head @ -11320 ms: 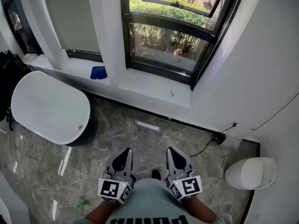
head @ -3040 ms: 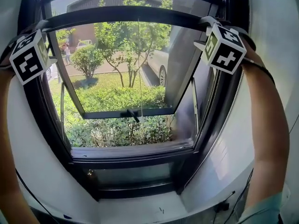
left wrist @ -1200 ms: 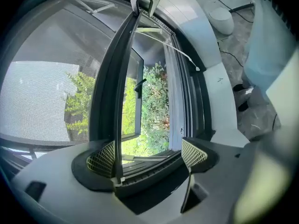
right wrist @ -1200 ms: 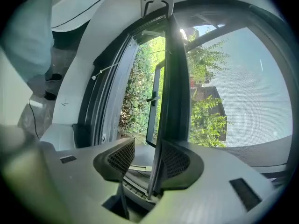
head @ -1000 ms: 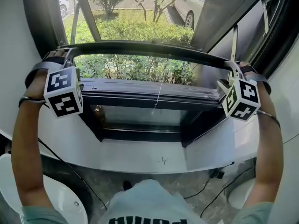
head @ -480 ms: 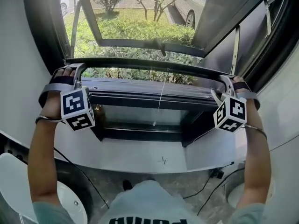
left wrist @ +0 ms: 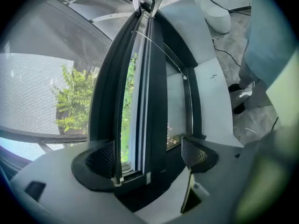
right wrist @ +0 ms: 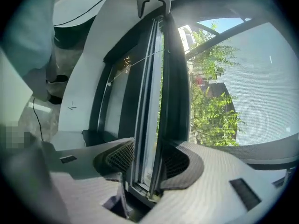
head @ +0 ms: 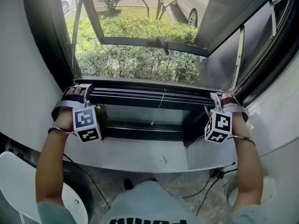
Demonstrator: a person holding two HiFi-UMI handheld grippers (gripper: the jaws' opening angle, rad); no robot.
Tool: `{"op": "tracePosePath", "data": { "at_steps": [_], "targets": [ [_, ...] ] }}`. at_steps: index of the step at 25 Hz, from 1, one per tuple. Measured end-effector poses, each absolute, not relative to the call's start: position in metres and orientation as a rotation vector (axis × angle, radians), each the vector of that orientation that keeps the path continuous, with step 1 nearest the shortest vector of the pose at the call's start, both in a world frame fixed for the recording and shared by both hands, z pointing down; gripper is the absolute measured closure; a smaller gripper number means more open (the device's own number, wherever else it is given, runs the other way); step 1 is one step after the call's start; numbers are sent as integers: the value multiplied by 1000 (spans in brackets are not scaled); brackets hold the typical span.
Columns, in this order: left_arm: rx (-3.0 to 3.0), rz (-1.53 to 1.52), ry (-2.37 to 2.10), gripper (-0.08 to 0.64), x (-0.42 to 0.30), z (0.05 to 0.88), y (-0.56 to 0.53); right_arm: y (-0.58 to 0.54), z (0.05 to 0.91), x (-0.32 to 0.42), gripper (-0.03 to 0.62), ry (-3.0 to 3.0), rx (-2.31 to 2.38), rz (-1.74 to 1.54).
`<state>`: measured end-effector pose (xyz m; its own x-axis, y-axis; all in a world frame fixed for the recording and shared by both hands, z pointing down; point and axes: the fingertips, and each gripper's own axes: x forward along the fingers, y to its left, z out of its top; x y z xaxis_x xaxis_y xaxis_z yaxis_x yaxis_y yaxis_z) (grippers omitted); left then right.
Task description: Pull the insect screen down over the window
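The insect screen's black bottom bar [head: 149,93] lies level across the window, just above the lower black frame [head: 140,101]. Grey mesh [left wrist: 37,92] stretches above it over the opening. My left gripper [head: 81,88] is shut on the bar's left end and my right gripper [head: 216,97] on its right end. In the left gripper view the bar [left wrist: 126,125] runs between the jaws of the left gripper [left wrist: 149,155]. In the right gripper view both pads of the right gripper [right wrist: 148,160] press the bar [right wrist: 154,101]. A thin pull cord [head: 157,107] hangs from the bar's middle.
Beyond the mesh the casement sash [head: 154,43] stands swung outward over green shrubs. A fixed glass pane [head: 140,116] sits below the bar, then the white sill [head: 140,160]. A white tub [head: 14,181] is at lower left, and cables [head: 210,181] trail on the floor at right.
Both grippers have come down together with the bar, from the middle of the opening to just above the lower frame. More mesh now covers the window.
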<state>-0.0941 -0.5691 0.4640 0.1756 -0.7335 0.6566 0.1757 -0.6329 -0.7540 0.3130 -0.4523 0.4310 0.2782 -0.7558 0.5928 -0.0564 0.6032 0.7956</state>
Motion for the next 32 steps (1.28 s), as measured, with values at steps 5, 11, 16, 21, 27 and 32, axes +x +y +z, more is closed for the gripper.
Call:
{"op": "tracePosePath", "data": {
  "at_steps": [5,11,16,21,27,32],
  "targets": [
    [-1741,-1589,500,120,-97,503,-564,-447,471,309,408,-1240,819,-517],
    [-1730,-1586,489,120,-98,506,-564,-448,474,308,408,-1266,877,-525],
    [-1758,-1619,430,120,-101,513,-562,-446,474,308,408,-1277,859,-478],
    [-1747,-1592,429,120,-99,510,-563,-449,476,307,416,-1266,910,-512],
    [-1717,-1510,522,121,-94,512,-575,-462,477,311,447,-1201,1042,-623],
    [-1704,-1451,645,120,-90,513,-580,-470,474,312,479,-1137,1149,-779]
  ]
}}
